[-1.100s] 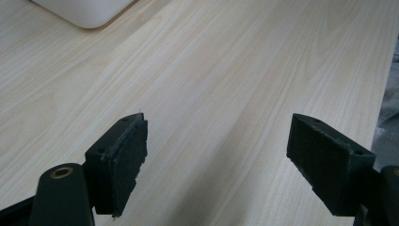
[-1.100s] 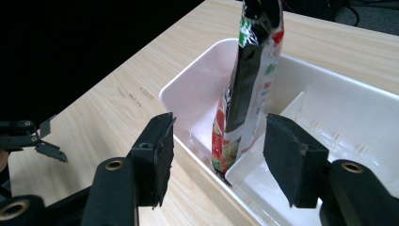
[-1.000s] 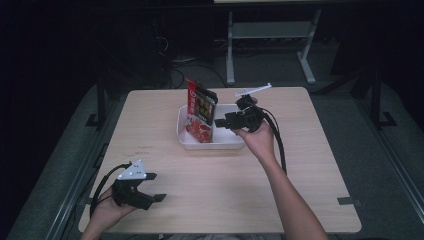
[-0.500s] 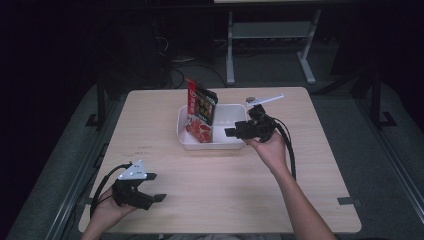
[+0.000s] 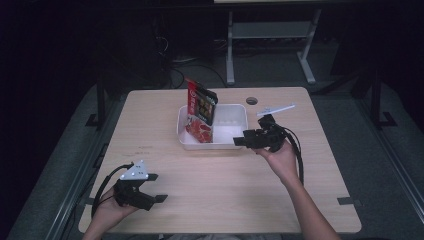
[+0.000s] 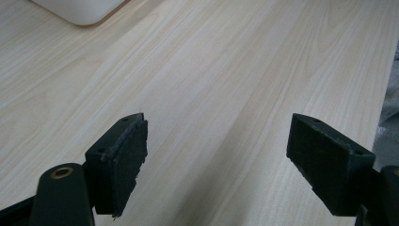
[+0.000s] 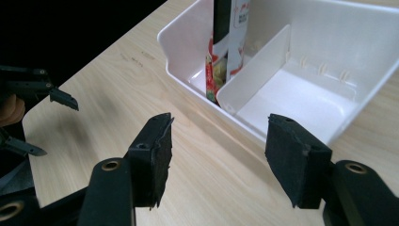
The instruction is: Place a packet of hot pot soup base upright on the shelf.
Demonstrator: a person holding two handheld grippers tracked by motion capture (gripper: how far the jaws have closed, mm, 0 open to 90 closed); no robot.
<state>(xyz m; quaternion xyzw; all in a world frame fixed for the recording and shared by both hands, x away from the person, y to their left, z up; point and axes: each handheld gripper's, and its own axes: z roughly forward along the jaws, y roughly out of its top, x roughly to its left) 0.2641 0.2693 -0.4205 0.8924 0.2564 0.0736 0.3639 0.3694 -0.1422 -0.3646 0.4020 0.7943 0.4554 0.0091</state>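
My left tongs rest open and empty near my table edge. My right tongs, also open and empty, hover just beside the white bin. Its left compartment holds an upright snack packet; the right is empty, so placing looks finished.

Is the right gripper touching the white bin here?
Apart. In the right gripper view, bare table shows between the open right gripper and the white bin; its jaws hold nothing.
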